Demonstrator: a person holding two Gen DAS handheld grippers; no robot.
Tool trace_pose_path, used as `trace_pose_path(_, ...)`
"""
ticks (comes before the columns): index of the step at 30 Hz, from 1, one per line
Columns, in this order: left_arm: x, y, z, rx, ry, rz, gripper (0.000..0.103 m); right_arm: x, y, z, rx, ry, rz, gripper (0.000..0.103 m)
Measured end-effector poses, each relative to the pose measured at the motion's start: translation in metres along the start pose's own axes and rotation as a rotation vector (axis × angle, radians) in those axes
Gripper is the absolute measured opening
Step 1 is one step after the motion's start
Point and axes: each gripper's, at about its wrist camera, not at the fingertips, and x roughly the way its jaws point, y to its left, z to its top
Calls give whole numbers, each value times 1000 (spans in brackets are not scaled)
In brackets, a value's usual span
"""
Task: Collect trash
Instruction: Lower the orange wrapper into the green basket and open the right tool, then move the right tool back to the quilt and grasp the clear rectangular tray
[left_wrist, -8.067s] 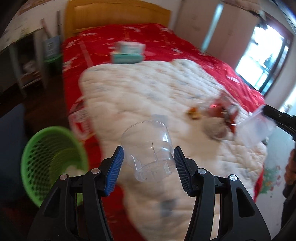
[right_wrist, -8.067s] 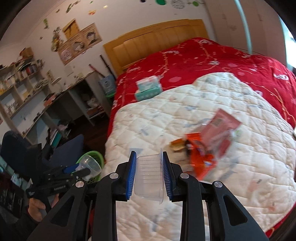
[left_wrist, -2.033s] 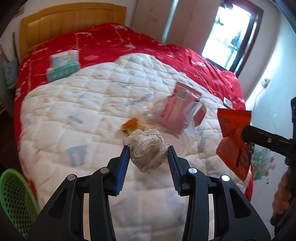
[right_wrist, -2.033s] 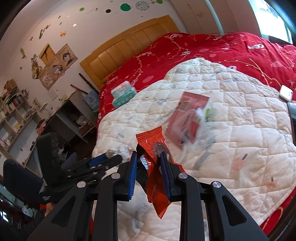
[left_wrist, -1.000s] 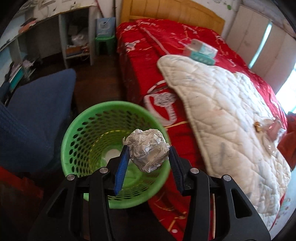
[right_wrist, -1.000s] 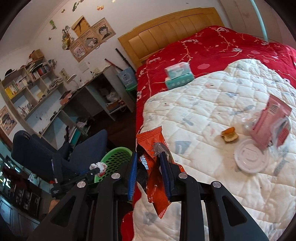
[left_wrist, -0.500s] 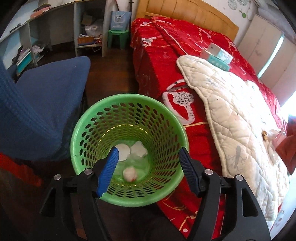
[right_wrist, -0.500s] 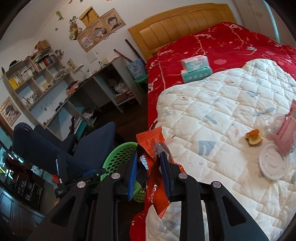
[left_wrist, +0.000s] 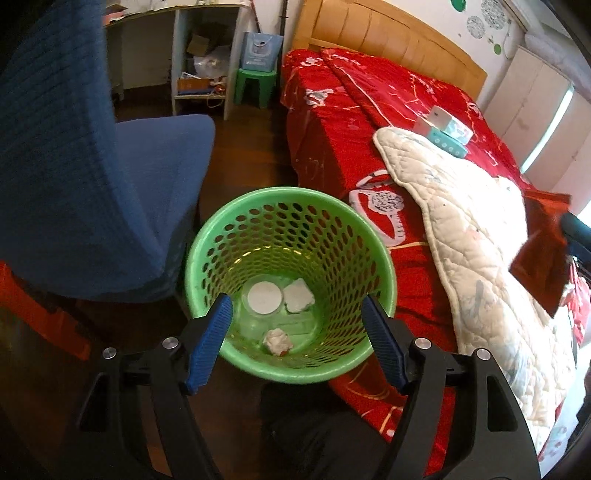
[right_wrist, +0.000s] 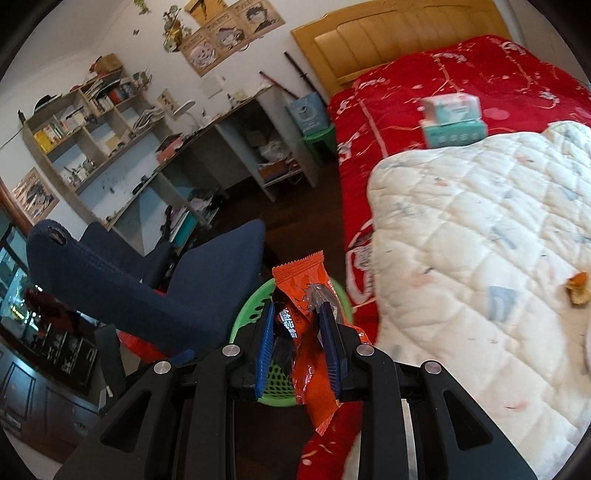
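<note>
The left gripper (left_wrist: 295, 341) is hanging over the green basket (left_wrist: 384, 266), its jaws opening with nothing between them. At the bottom of the basket a crumpled paper ball (left_wrist: 277, 341) is lying near the front wall, beside a clear plastic cup (left_wrist: 263, 299) and another white scrap (left_wrist: 298, 295).

The right gripper (right_wrist: 298, 347) is clamping an orange snack wrapper (right_wrist: 306, 291) across its middle, the blue pads pinching both faces while the crimped top edge is sticking up above them and the lower end is dangling below. The wrapper is sitting in front of the basket's near rim in the right wrist view, so it is probably not yet fully over the opening. In the left wrist view the same wrapper is showing at the right edge, above the side of the bed (left_wrist: 325, 155).

The wrapper is looking thin, light and floppy, with a slick film surface; it is likely to flutter or cling to a pad when let go, so a release well inside the rim seems wise. The mid-body pinch is suiting it, since the film crushes flat without harm.

A piece of orange peel (right_wrist: 578, 288) is lying at the right edge of the white quilt (right_wrist: 461, 229), and it looks soft and small, best pinched across its width
</note>
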Motion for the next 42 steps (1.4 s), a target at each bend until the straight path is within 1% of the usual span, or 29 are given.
trace_pose_path(8,-5,25,-8,-40,-2,8,73,57,30,0,-4,66,42,25)
trace_pose_path(15,-1,36,-12,-67,8,3,73,103,51,1,10,111,68,28)
trace_pose_path(16,-1,37,-13,-71,9,3,73,107,52,0,20,116,78,29)
trace_pose_path(18,0,39,-13,-78,10,0,73,118,53,0,46,132,104,35)
trace_pose_path(22,0,42,-13,-83,10,0,73,127,55,-2,52,145,101,40)
trace_pose_path(24,0,42,-13,-85,10,1,73,126,56,-4,48,147,102,46)
trace_pose_path(26,0,41,-13,-87,12,0,73,123,56,-5,30,144,87,47)
trace_pose_path(27,0,40,-12,-87,11,-3,73,119,55,-6,20,142,78,52)
trace_pose_path(29,-1,36,-12,-79,9,-5,73,113,52,-8,1,133,56,59)
trace_pose_path(31,-1,29,-11,-67,7,-10,75,102,47,-9,-19,116,29,63)
trace_pose_path(32,-1,25,-11,-59,7,-14,75,97,44,-10,-24,108,17,69)
trace_pose_path(33,-1,22,-10,-54,7,-18,75,91,40,-10,-29,99,2,73)
trace_pose_path(38,-2,4,-8,-23,5,-33,77,52,14,-13,-32,43,-75,82)
trace_pose_path(42,-2,-12,-8,-1,7,-50,78,20,-16,-11,-7,1,-155,84)
